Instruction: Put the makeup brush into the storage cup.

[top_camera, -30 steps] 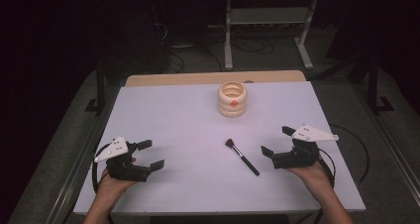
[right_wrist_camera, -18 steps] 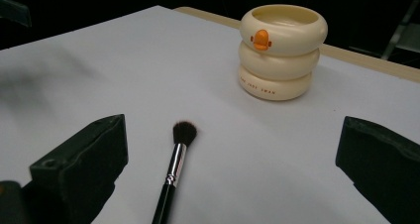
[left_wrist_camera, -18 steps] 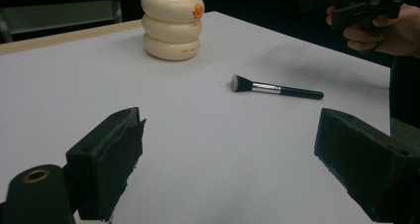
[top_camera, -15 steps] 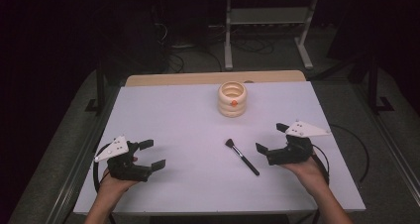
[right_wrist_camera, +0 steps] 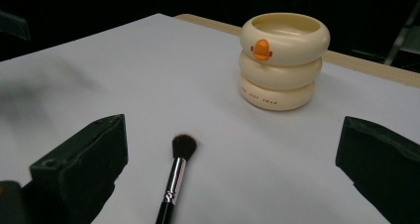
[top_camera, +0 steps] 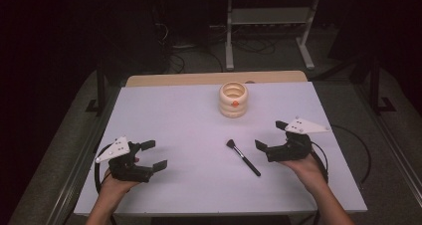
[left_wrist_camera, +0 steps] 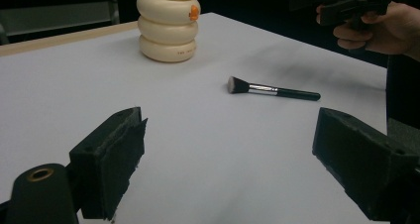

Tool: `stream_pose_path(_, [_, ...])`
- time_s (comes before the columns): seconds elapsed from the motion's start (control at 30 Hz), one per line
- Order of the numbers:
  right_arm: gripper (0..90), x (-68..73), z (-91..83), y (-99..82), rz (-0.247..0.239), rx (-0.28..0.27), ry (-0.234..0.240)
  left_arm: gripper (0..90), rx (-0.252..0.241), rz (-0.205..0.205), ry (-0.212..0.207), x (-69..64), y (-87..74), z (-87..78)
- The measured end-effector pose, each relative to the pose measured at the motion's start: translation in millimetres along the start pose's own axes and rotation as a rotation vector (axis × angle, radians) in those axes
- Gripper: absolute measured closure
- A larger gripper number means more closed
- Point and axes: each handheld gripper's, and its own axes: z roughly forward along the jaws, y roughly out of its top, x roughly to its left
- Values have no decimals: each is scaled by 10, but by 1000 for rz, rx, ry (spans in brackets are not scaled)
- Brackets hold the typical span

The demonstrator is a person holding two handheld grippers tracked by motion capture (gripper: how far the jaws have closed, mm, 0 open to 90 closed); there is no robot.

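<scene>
A black-handled makeup brush [top_camera: 243, 157] lies flat on the white table [top_camera: 174, 115], its bristles pointing toward the far left. A cream pot [top_camera: 233, 99] shaped like three stacked rings, with an orange mark, stands upright behind it. My right gripper [top_camera: 271, 135] hovers open just right of the brush, holding nothing. In the right gripper view the brush [right_wrist_camera: 176, 177] lies between the wide-apart jaws, with the pot [right_wrist_camera: 282, 60] beyond. My left gripper [top_camera: 154, 154] rests open at the front left, well clear of the brush [left_wrist_camera: 272, 89].
The table's wooden back edge [top_camera: 199, 78] runs behind the pot. Cables [top_camera: 356, 155] trail off the right side. A metal stand [top_camera: 268, 21] is on the dark floor past the table. The right hand [left_wrist_camera: 376, 28] shows in the left gripper view.
My right gripper has moved left and slightly nearer, closing on the brush handle. The left gripper, the brush and the pot have stayed put.
</scene>
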Motion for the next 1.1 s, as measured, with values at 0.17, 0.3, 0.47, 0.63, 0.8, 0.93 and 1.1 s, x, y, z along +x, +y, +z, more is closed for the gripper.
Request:
stream_pose_path(0.17, [0,-3,33,31,-4,0,1,120,-2,-1,3,-1,-1,-1])
stream_pose_path(0.3, [0,-7,54,50,3,-3,5,120,-4,0,0,-4,0,4])
stream_pose_path(0.47, [0,-32,100,83,8,-12,11,120,-3,-11,3,-3,-10,11])
stream_pose_path(0.63, [0,-33,136,109,11,-16,17,120,-4,-11,3,-4,-10,12])
stream_pose_path(0.8, [0,-33,181,135,6,-14,22,120,-2,-10,5,-3,-12,9])
stream_pose_path(0.93, [0,-31,208,158,5,-21,27,120,-4,-10,2,1,-10,2])
stream_pose_path(1.1, [0,-32,234,171,1,-24,30,120,-1,-17,4,14,-19,5])
